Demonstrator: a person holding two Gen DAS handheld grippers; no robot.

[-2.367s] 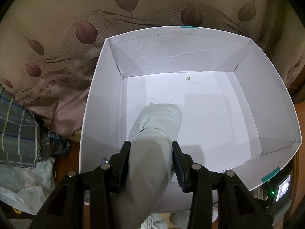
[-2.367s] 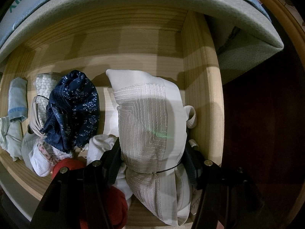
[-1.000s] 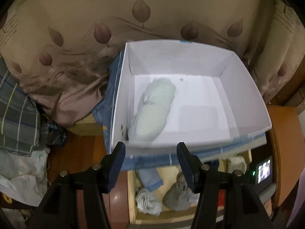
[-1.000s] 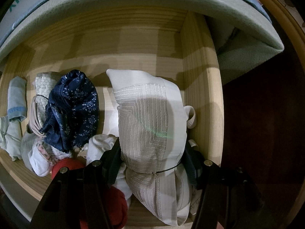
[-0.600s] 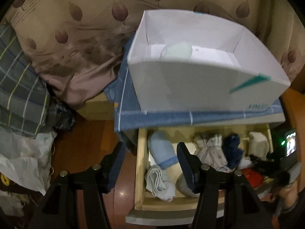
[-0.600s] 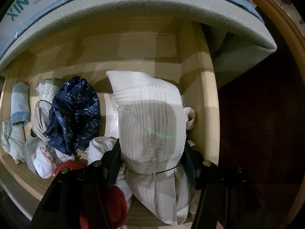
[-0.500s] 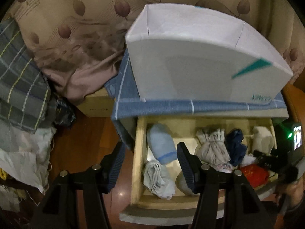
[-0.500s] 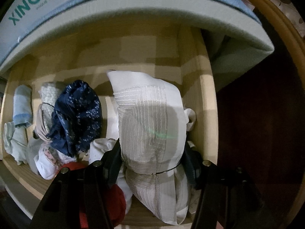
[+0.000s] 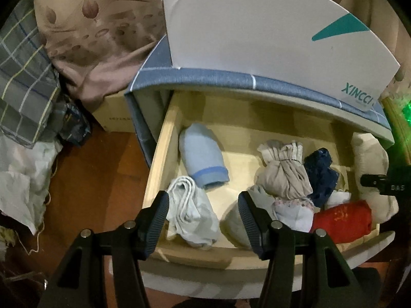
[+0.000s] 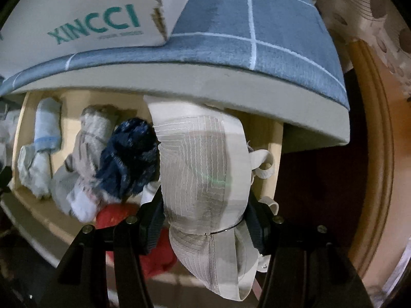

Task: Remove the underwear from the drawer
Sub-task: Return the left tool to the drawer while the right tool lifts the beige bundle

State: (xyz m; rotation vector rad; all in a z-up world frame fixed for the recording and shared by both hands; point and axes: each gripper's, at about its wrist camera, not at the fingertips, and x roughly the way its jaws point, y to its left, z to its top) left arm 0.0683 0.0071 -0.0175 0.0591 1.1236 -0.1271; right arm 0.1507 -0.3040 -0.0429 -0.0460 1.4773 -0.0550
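My right tool gripped a cream bundle of underwear at the drawer's right end.
My left tool gaped empty above the drawer's front, over a white roll. Beside it lay a light blue roll, a beige knot, a navy piece and a red one. The white box sat on the blue cloth above.

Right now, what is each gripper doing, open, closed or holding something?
Left gripper: open, empty.
Right gripper: closed on the cream bundle.
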